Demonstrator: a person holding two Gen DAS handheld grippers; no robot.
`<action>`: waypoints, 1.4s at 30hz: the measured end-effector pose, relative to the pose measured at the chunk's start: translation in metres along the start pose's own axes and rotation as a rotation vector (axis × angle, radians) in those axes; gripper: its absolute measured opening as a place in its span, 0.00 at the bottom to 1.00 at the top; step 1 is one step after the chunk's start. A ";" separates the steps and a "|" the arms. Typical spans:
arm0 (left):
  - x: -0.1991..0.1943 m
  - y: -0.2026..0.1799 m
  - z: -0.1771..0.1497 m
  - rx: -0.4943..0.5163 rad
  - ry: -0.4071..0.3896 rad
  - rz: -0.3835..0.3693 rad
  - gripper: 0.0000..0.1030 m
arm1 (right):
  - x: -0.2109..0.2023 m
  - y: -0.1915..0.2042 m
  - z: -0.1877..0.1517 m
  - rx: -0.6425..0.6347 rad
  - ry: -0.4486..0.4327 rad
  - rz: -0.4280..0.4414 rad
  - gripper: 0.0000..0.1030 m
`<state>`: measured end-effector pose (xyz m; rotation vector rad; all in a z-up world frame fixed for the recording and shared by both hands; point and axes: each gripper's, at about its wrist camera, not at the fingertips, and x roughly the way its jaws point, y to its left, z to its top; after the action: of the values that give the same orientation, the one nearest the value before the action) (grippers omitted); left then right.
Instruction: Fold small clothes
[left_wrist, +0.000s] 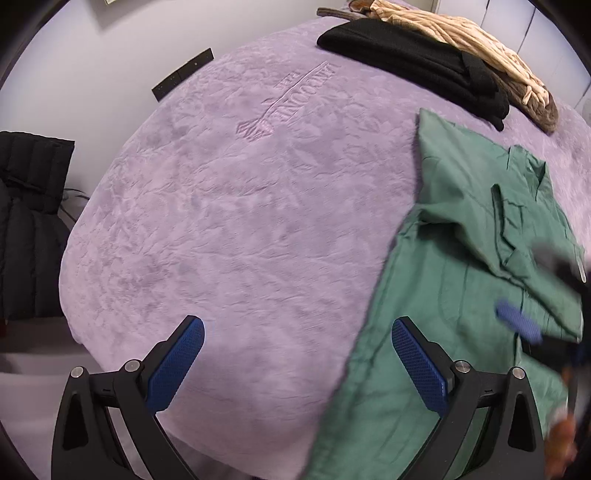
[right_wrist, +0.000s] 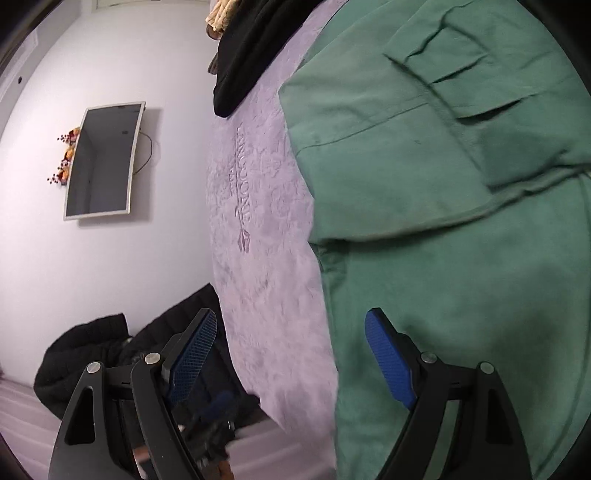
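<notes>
Seen from your left wrist, a black jacket (left_wrist: 29, 221) hangs off the left edge, beside the bed (left_wrist: 229, 221) with its purple embossed cover. Your left tool (left_wrist: 297, 363) hovers over that cover with its blue pads (left_wrist: 177, 363) spread wide and nothing between them; the right pad sits just over the hem of the green shirt (left_wrist: 461, 258). The shirt lies on the right part of the bed, partly folded, with a sleeve or panel turned over its body. Beyond it, at the far edge, a black garment (left_wrist: 413, 62) lies folded with a tan one (left_wrist: 454, 40) behind it. At the far right your right tool (left_wrist: 546, 295) is a blur above the shirt.

Seen from your right wrist, a screen (right_wrist: 101, 162) hangs on the wall (right_wrist: 110, 258) at left, with the jacket (right_wrist: 85, 354) below it. The right tool (right_wrist: 291, 354) is spread wide and empty: its left pad is off the bed's edge, its right pad over the shirt (right_wrist: 461, 258). The shirt fills the right side of this view, lying flat on the cover (right_wrist: 258, 221).
</notes>
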<state>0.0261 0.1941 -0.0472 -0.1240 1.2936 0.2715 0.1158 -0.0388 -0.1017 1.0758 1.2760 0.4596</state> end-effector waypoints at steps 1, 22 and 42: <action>0.001 0.009 -0.002 0.010 0.005 0.002 0.99 | 0.016 0.004 0.008 0.011 -0.031 -0.007 0.83; 0.033 0.093 -0.025 -0.021 0.078 -0.028 0.99 | 0.042 0.054 0.025 -0.252 -0.161 -0.372 0.08; 0.016 0.042 -0.024 0.090 0.079 -0.137 0.99 | -0.018 0.006 -0.070 -0.227 0.140 -0.444 0.53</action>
<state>-0.0037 0.2304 -0.0665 -0.1472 1.3670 0.0923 0.0484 -0.0231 -0.0814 0.5543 1.4985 0.3333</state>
